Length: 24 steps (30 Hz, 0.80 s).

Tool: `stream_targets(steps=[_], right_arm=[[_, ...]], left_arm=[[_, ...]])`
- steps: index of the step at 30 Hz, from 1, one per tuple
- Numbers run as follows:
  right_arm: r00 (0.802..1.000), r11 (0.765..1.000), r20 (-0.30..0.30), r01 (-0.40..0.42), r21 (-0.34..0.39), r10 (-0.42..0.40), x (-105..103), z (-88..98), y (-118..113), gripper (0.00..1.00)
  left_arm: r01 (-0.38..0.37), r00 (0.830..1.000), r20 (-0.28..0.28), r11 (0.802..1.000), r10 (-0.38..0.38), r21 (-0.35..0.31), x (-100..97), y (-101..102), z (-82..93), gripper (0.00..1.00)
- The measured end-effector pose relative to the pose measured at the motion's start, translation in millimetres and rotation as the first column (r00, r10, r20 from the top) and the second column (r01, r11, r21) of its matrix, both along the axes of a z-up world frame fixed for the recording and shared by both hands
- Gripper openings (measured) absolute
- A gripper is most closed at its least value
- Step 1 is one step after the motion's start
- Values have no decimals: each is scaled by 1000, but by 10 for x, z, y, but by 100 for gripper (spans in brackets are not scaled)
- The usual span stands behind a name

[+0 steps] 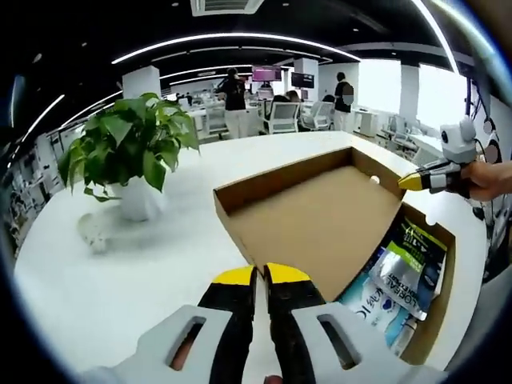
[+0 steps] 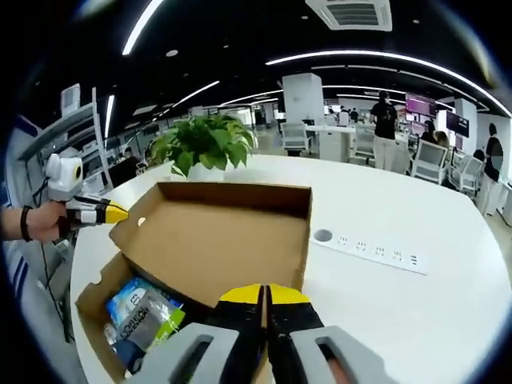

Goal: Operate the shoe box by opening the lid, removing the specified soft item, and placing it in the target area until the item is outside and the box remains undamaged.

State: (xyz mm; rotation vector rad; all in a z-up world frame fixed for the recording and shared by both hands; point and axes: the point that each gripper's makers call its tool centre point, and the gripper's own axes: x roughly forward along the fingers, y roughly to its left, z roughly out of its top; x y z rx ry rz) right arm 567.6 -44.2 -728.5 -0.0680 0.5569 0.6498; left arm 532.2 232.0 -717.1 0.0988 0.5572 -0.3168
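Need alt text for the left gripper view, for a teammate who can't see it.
An open cardboard shoe box on a white table, lid raised, soft packets inside. The left gripper, jaws together, meets the lid's edge; a potted plant stands left.

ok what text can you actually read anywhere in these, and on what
"L'OREAL": on the soft pouches in the shoe box, left gripper view; the first letters are a guess.
The rest of the pouch print: too blurred to read.
Wall screens at the back: too small to read.
White power strip: no readable marks.
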Motion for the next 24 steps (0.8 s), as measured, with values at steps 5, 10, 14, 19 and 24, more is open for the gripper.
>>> stream_targets(steps=[5,10,14,19,24], right_arm=[[1000,1000,-9,12,2,-12,-6,-14,-75,0],[1000,1000,-15,9,-3,-9,-41,-34,-89,0],[1000,1000,-23,7,-2,-7,-87,-71,-79,0],[999,1000,-36,-2,-3,2,-177,-130,-53,0],[999,1000,-43,-17,-8,16,-274,-132,-49,0]], left_arm=[[6,1000,-25,1000,-6,12,62,10,-90,1],[14,998,-62,1000,-13,13,70,13,-177,0],[37,997,-64,999,-36,18,55,-29,-236,0],[25,998,-63,1000,-25,14,67,1,-224,0],[14,999,-51,1000,-13,17,28,42,-178,0]])
